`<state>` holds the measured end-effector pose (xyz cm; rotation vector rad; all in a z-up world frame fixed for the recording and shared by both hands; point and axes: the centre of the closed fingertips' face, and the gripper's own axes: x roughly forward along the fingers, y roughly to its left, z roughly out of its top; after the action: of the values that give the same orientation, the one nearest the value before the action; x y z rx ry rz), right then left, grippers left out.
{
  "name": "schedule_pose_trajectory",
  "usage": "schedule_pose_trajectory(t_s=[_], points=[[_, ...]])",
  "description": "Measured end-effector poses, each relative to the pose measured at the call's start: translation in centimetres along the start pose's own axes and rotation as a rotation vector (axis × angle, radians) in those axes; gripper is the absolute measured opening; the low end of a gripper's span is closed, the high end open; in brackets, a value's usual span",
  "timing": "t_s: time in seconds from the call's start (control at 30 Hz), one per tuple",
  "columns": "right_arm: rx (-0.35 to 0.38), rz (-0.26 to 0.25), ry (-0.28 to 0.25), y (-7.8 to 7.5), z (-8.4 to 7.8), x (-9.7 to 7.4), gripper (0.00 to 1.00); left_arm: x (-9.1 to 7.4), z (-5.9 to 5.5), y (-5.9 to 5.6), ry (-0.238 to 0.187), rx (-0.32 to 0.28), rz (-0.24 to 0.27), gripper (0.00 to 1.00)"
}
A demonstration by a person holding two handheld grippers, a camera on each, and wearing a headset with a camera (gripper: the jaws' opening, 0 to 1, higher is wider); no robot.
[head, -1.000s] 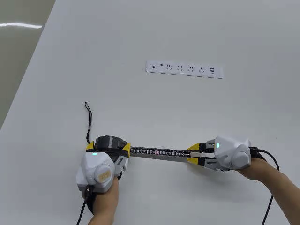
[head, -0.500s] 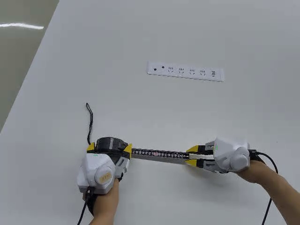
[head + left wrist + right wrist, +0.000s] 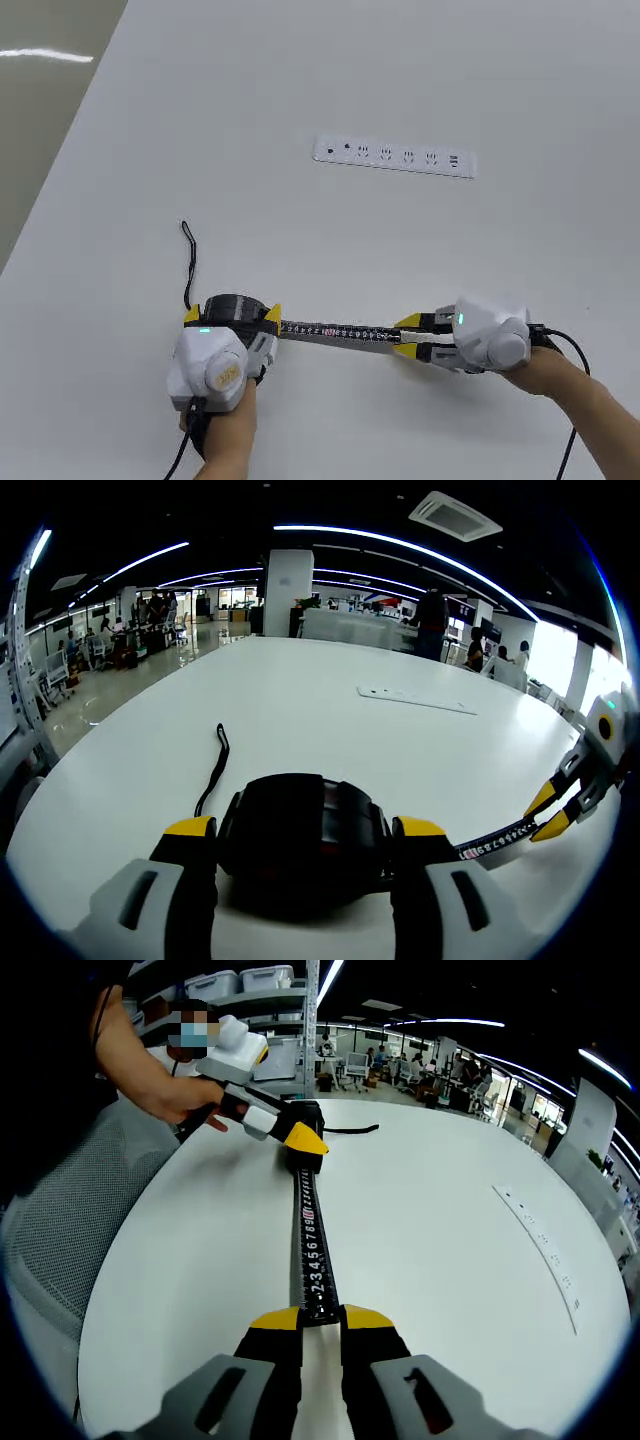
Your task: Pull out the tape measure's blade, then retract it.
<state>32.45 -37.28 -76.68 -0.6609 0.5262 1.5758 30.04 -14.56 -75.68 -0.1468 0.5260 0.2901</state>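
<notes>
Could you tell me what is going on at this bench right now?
A person is working a tape measure on a white table with a gripper in each hand. The left gripper has its jaws clamped on the black case. The right gripper pinches the end of the blade, which is stretched straight between them. A power strip lies farther back.

The white worktop (image 3: 300, 60) carried a white power strip (image 3: 394, 157) lying flat toward its far edge, well apart from the rest. Nearer the front edge sat the tape measure (image 3: 235, 308), its blade (image 3: 335, 331) drawn out to the right, and its black strap (image 3: 188, 260) trailing toward the far edge.
</notes>
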Motion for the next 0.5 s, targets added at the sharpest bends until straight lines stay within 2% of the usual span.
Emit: schedule_pose_trajectory(t_s=[0.17, 0.23, 0.5], points=[[0.002, 0.000, -0.001, 0.07, 0.04, -0.04, 0.12, 0.02, -0.09, 0.09, 0.010, 0.019, 0.008, 0.67], [0.005, -0.002, -0.003, 0.04, 0.12, -0.08, 0.12, 0.06, -0.12, 0.26, 0.024, 0.001, 0.006, 0.67], [0.003, -0.006, -0.006, -0.01, 0.24, -0.14, 0.12, -0.11, -0.19, 0.31, 0.025, -0.018, -0.011, 0.64]])
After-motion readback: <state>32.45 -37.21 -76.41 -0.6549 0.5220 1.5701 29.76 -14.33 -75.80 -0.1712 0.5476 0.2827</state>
